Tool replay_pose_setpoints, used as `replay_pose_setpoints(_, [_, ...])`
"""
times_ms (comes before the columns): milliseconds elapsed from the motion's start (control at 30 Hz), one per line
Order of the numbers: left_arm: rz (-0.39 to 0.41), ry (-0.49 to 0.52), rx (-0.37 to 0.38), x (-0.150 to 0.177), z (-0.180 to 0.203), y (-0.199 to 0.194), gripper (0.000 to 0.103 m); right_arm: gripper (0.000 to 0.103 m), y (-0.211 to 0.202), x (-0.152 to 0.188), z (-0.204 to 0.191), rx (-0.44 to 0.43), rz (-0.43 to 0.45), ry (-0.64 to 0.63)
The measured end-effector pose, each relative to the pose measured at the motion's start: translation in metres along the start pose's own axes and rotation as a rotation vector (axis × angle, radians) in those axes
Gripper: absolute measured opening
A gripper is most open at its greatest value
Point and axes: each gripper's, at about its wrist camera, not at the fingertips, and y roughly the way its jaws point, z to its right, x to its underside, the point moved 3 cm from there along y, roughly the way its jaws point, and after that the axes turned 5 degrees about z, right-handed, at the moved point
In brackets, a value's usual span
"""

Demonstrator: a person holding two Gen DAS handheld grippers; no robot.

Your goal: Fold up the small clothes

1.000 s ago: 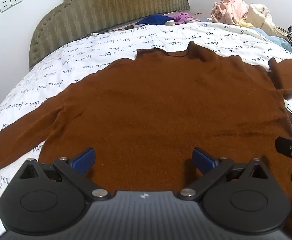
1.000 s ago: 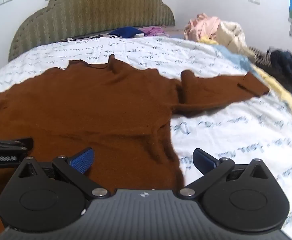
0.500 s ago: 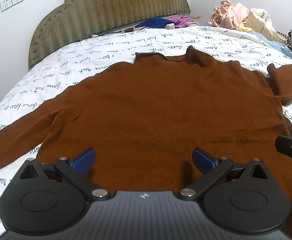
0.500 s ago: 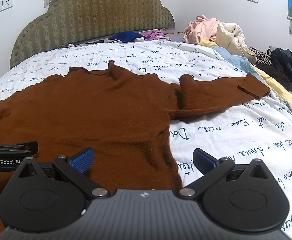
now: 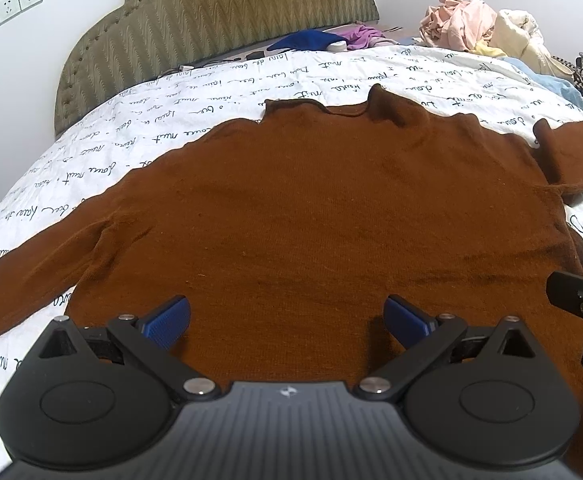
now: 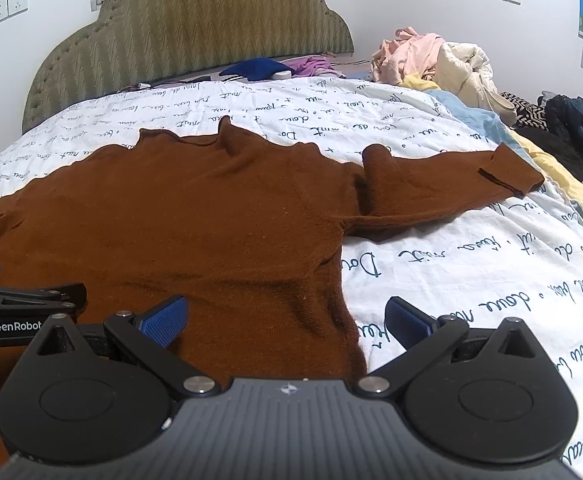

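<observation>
A brown sweater (image 5: pixel 311 208) lies spread flat across the middle of the bed (image 6: pixel 471 272), collar toward the headboard (image 5: pixel 219 16). Left gripper (image 5: pixel 287 318) hovers over its hem, jaws wide open and empty; right gripper (image 6: pixel 285 320) straddles the sweater's side edge, also wide open.

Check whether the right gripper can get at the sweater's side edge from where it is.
Probably yes. The right gripper is open with the brown sweater edge between its fingers, and only bare bedspread lies beside it.
</observation>
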Motion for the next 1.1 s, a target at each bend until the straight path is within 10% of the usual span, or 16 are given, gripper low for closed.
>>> replay_pose_setpoints(1100, [-0.005, -0.008, -0.003, 0.0001, 0.0005, 0.0043, 0.103, 0.103, 0.002, -0.0019, -0.0014, -0.005, -0.001, -0.02])
